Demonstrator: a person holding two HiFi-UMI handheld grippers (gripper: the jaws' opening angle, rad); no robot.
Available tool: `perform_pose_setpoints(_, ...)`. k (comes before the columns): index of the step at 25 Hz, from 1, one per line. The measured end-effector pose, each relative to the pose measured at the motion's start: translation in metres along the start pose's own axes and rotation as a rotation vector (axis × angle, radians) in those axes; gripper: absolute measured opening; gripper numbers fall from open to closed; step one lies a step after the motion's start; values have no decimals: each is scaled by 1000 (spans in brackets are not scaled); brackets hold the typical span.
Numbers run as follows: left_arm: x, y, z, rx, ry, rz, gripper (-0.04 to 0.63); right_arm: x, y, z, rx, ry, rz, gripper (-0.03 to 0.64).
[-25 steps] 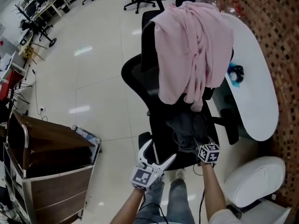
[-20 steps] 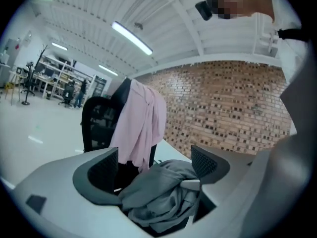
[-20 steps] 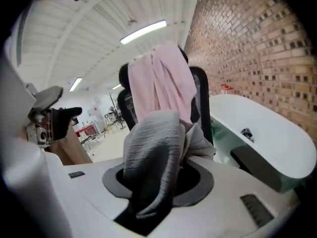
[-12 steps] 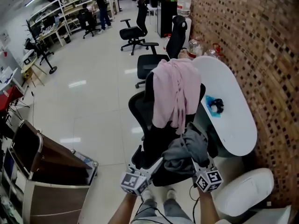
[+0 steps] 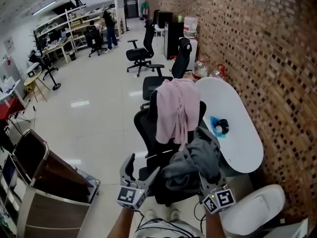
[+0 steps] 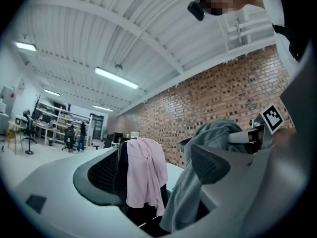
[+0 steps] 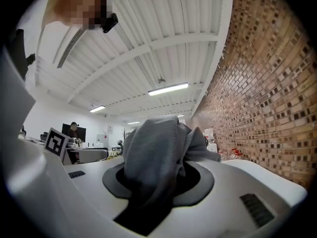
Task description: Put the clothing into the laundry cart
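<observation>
This is an open-plan office that doubles as a lab workspace. Glossy pale floor tiles run back to workbenches and racks at eleven o'clock, where a person stands. Black swivel chairs stand at twelve o'clock, and a water dispenser (bottle on top) at one. A brick wall fills the three o'clock side, with a white oval table beside it. Strip lights hang under a white ribbed ceiling.

Office chair at 12 o'clock, shirt draped over its backrest; bunched garment above seat, in right gripper. Table beside at 2 o'clock, by brick wall. At 8 o'clock: laundry cart, well apart.
</observation>
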State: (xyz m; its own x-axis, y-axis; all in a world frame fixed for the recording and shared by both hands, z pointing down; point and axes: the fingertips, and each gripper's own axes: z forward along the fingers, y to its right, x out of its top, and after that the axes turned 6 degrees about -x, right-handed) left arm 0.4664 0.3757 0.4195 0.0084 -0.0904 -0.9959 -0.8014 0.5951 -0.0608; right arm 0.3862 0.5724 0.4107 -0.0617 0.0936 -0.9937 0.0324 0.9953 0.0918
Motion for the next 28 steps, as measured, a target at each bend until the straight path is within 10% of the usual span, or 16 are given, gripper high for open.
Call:
perform_pose_setpoints(14,26,10,-25,140,44,41,434,4,-54,22,252,-2,41,170)
perform_pose_setpoints(28,38,-49,-257,773,49,123,435,-21,-275,46,869,-64,162,170)
